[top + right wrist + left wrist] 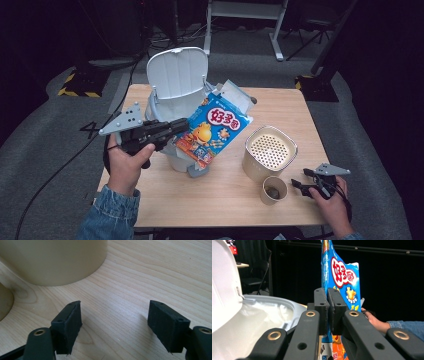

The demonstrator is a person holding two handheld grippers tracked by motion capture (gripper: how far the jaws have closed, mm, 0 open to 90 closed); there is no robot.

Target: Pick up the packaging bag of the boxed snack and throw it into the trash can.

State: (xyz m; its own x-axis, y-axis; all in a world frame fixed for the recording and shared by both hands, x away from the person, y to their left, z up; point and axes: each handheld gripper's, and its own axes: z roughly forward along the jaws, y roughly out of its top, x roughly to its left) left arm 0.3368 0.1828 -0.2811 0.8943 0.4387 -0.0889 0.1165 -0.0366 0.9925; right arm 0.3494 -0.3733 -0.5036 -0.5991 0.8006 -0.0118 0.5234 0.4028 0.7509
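Between the left jaws, snack bag

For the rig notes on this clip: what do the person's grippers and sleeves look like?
Both the left gripper and the right gripper are black with two blocky jaws and brass-coloured rivets, each topped by a grey three-cornered plate with holes. A black cable trails from the left one. The sleeves are blue denim.

The wooden table carries a white bin with its lid up, near the left edge. Toward the right edge stands a beige canister, and just beside it, nearer the front edge, a paper cup, perhaps with something dark inside.
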